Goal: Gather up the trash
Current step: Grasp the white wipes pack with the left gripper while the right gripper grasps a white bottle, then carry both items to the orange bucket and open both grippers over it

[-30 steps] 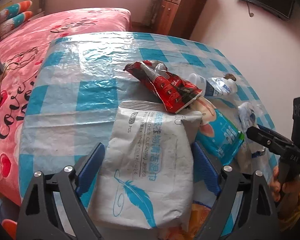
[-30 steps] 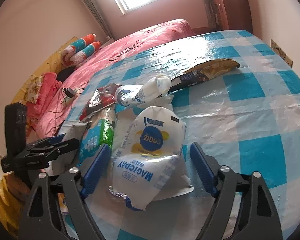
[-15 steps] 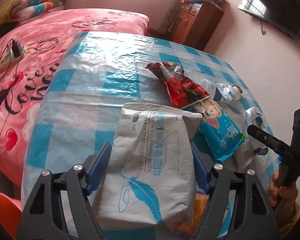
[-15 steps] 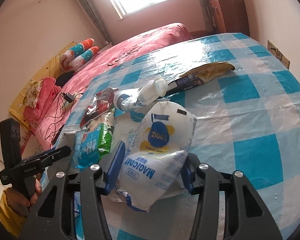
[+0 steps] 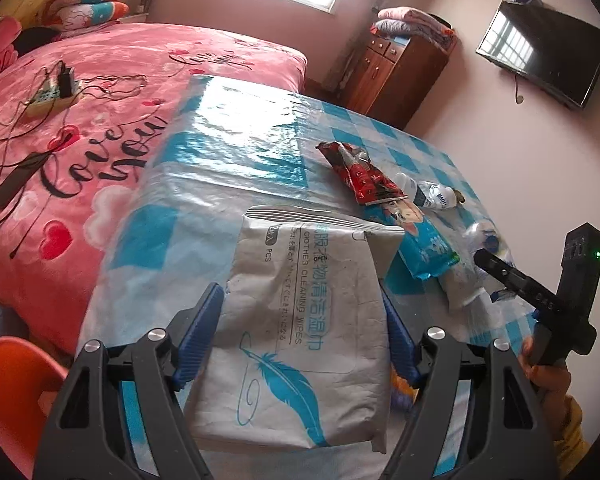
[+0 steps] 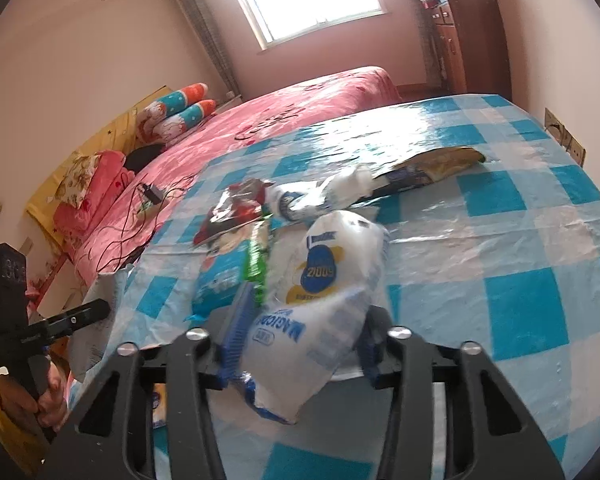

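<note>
A grey wet-wipes pack [image 5: 312,264] with a blue feather print sits between the blue pads of my left gripper [image 5: 300,300], which is shut on it. My right gripper [image 6: 310,304] has a crumpled white plastic bag [image 6: 332,256] between its jaws. The jaws are closing and the pads squeeze the bag's sides. More trash lies on the table: a red snack wrapper [image 5: 364,176], a blue packet [image 5: 424,240], a crushed bottle [image 5: 428,194] and a brown-gold sachet [image 6: 432,168]. The other gripper shows at each view's edge, held by a hand.
The table has a blue and white checked plastic cloth [image 5: 228,128]. A pink bed [image 5: 80,100] with cables on it stands close along its far side. A wooden dresser [image 5: 396,68], a wall TV [image 5: 540,52] and an orange chair [image 5: 12,380] are around.
My left jaws narrowed onto the wipes pack and the gripper moved with it. My right jaws drew in from wide apart onto the white bag, which crumpled and rose a little.
</note>
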Tool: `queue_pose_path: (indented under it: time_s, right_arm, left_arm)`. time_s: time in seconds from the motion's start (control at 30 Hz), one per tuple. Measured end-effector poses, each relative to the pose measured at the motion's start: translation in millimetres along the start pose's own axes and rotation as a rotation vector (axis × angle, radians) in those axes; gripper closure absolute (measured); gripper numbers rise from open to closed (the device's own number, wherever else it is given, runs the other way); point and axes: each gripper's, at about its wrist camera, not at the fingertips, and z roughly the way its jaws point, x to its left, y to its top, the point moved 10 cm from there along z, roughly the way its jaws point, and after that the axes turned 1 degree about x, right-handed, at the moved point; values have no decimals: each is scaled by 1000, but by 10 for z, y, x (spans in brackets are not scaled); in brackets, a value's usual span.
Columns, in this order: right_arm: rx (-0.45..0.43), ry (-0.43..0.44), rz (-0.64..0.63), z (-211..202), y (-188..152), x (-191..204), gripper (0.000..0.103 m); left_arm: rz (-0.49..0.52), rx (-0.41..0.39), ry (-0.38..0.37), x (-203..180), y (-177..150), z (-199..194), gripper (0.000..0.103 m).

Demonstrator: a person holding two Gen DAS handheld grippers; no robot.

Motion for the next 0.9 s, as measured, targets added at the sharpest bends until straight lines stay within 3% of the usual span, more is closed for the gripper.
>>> queue_pose_path:
  time_s: [0.17,0.47,0.7,0.9]
  right_arm:
    - [-12,17,-52,-76,2,273,81]
    - [22,59,-117,-68,-129,720,84]
    - [90,206,-127,-44,-239,1344,84]
    - [203,400,-184,43,-434,2266,84]
  left_arm:
    - [-24,-28,6,165,-118,-244,28]
    - [-73,-49,7,434,-307,-481,28]
    - [-119,-68,26,712,-426,-693,28]
    - [-176,-115,86,1122,-511,-1036,28]
